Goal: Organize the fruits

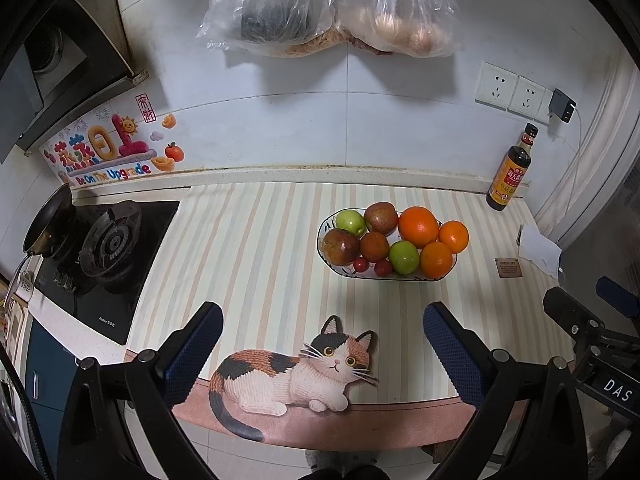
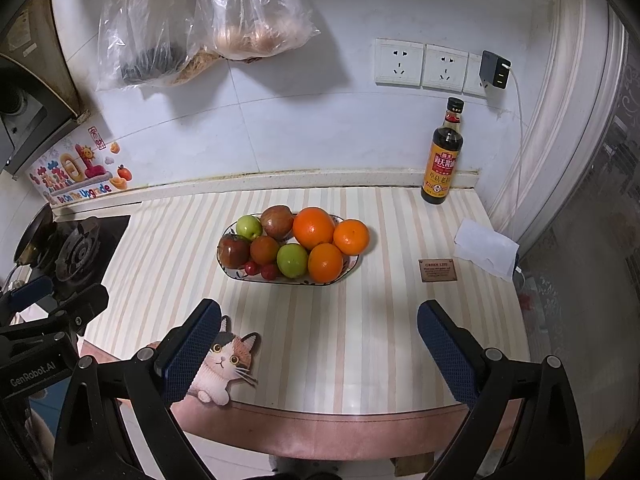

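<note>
An oval patterned dish (image 1: 326,258) (image 2: 352,266) stands on the striped counter mat, piled with fruit: three oranges (image 1: 418,227) (image 2: 313,227), two green apples (image 1: 404,257) (image 2: 292,260), several reddish apples (image 1: 341,246) (image 2: 233,251) and small red cherry tomatoes (image 1: 361,265) (image 2: 269,271). My left gripper (image 1: 322,320) hangs open over the mat's front edge, well short of the dish, with nothing between its fingers. My right gripper (image 2: 319,316) is open too, in front of the dish and empty. Each view catches the other gripper at its side.
A dark sauce bottle (image 1: 510,172) (image 2: 442,156) stands at the back right by the wall sockets (image 2: 420,64). A folded paper (image 2: 486,248) lies at the right edge. A gas hob with a pan (image 1: 60,224) is on the left. Plastic bags (image 1: 332,8) hang above.
</note>
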Demonstrator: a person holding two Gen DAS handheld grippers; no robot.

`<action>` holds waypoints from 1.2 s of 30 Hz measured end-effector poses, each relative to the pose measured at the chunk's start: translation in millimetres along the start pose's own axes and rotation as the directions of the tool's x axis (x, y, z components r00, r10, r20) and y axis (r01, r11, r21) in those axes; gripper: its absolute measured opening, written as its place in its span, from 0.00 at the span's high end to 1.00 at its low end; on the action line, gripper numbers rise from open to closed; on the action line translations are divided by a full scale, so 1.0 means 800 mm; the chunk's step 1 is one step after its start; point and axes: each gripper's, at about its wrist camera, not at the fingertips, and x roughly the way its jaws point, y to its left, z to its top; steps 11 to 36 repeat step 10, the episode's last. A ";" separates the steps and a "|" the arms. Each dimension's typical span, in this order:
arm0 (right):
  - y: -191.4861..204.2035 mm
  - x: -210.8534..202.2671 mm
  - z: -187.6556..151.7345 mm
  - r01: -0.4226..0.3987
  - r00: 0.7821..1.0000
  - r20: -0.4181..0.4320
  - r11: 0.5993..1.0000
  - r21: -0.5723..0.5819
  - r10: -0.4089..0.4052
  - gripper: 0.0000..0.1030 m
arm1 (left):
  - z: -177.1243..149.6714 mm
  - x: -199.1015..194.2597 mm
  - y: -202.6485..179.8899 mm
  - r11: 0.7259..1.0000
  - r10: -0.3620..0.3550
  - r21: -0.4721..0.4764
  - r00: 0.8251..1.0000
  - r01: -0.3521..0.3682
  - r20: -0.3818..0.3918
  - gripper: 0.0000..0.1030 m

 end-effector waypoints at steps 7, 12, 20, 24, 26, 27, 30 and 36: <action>0.001 0.000 -0.001 -0.006 1.000 -0.006 1.000 -0.008 0.006 0.02 | -0.002 -0.003 0.002 1.000 -0.001 0.004 1.000 0.001 0.002 0.00; 0.003 -0.001 -0.001 -0.007 1.000 -0.008 1.000 -0.010 0.007 0.02 | -0.002 -0.005 0.003 1.000 -0.001 0.007 1.000 0.001 0.006 0.00; 0.003 -0.001 -0.001 -0.007 1.000 -0.008 1.000 -0.010 0.007 0.02 | -0.002 -0.005 0.003 1.000 -0.001 0.007 1.000 0.001 0.006 0.00; 0.003 -0.001 -0.001 -0.007 1.000 -0.008 1.000 -0.010 0.007 0.02 | -0.002 -0.005 0.003 1.000 -0.001 0.007 1.000 0.001 0.006 0.00; 0.003 -0.001 -0.001 -0.007 1.000 -0.008 1.000 -0.010 0.007 0.02 | -0.002 -0.005 0.003 1.000 -0.001 0.007 1.000 0.001 0.006 0.00; 0.003 -0.001 -0.001 -0.007 1.000 -0.008 1.000 -0.010 0.007 0.02 | -0.002 -0.005 0.003 1.000 -0.001 0.007 1.000 0.001 0.006 0.00; 0.003 -0.001 -0.001 -0.007 1.000 -0.008 1.000 -0.010 0.007 0.02 | -0.002 -0.005 0.003 1.000 -0.001 0.007 1.000 0.001 0.006 0.00; 0.003 -0.001 -0.001 -0.007 1.000 -0.008 1.000 -0.010 0.007 0.02 | -0.002 -0.005 0.003 1.000 -0.001 0.007 1.000 0.001 0.006 0.00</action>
